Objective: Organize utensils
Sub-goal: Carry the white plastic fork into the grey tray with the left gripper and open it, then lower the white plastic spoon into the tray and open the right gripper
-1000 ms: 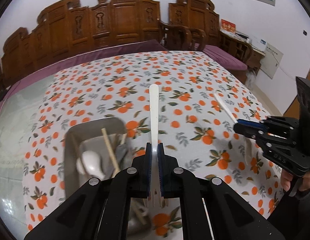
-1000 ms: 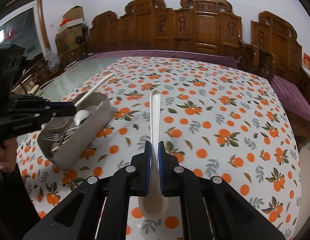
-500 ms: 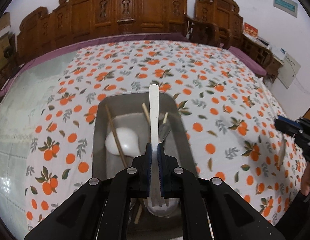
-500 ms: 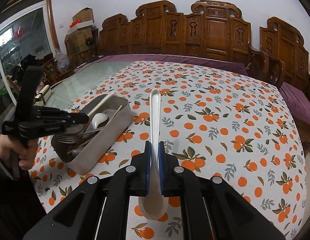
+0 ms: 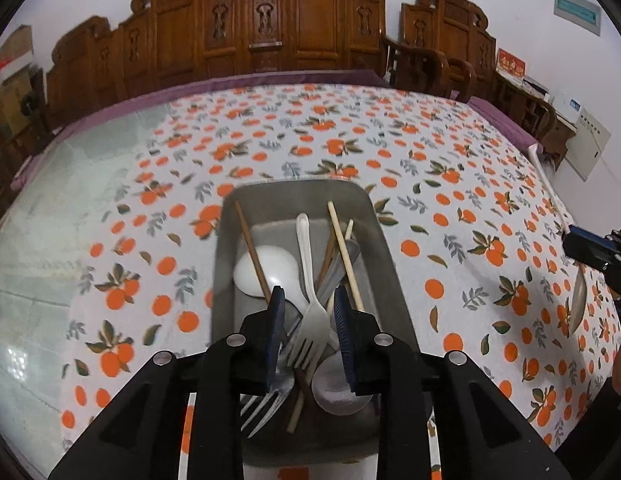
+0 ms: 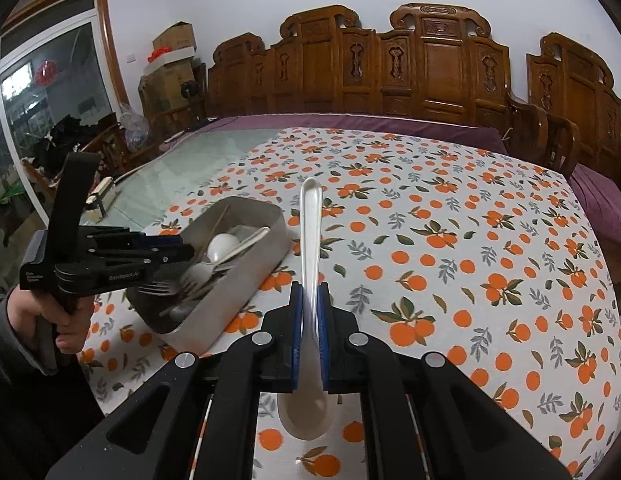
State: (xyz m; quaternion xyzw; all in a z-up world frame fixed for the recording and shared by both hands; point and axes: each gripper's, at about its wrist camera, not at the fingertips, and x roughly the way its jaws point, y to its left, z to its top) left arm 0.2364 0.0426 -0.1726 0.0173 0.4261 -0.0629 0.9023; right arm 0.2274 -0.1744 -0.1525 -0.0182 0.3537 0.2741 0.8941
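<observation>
Moved: left tool (image 5: 309, 307) now over tray (image 5: 384, 240); jaws just opened, fork (image 5: 310, 320) loose between.
Tray: spoons, chopsticks, forks.
Right tool (image 6: 309, 312): clamps spoon (image 6: 310, 240).

The left gripper (image 5: 309, 312) has moved from beside the metal tray (image 5: 390, 252) to directly over it, and its jaws have just been opening. The white fork (image 5: 312, 316) they clamped a second ago now sits loose between them, among the chopsticks (image 5: 344, 256) and spoons in the tray.
</observation>
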